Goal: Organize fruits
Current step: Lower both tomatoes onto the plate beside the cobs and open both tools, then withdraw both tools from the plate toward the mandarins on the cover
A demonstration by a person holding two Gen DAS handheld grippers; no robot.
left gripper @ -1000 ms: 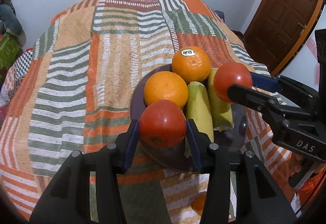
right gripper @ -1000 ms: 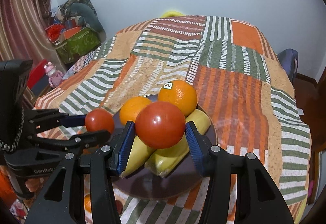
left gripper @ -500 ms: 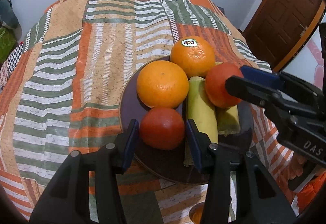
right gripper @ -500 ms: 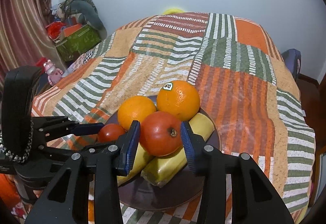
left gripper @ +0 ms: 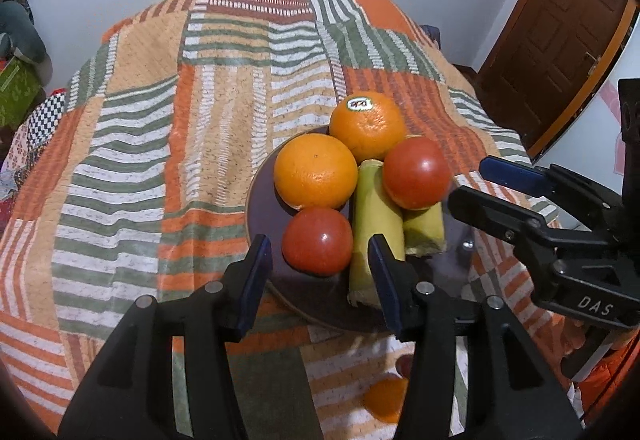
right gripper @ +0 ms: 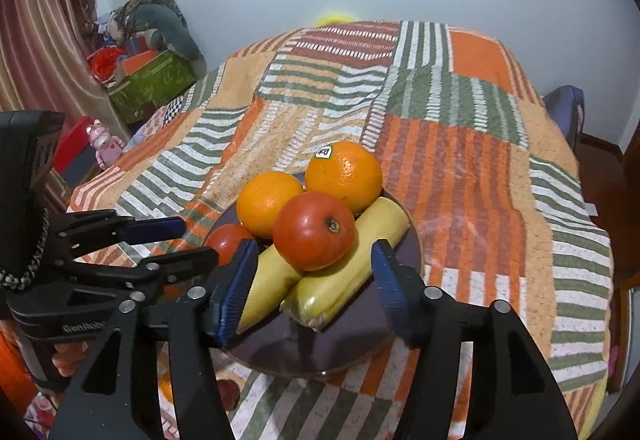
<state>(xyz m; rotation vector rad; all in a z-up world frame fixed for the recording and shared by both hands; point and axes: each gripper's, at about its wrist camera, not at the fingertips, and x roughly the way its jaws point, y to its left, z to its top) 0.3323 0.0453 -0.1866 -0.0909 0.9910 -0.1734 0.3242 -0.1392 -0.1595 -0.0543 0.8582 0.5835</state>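
A dark plate [left gripper: 260, 207] sits on a table with a striped cloth [left gripper: 132, 143]. On the plate are 2 oranges, 2 bananas and 2 tomatoes. The far orange [left gripper: 367, 125] has a sticker on top, and the near orange [left gripper: 315, 171] touches it. The bananas [left gripper: 374, 207] lie side by side. 1 tomato [left gripper: 317, 242] rests on the plate, touching the near orange and a banana. The left gripper [left gripper: 320, 276] is just in front of this tomato, and its jaws are spread wide with a gap on each side, so it holds nothing. The other tomato [right gripper: 314, 231] sits on top of the bananas and leans on the oranges. The right gripper [right gripper: 314, 286] is near it, and its jaws are also spread wide and do not touch the tomato. A brown door [left gripper: 560, 19] is at the far right in the left view.
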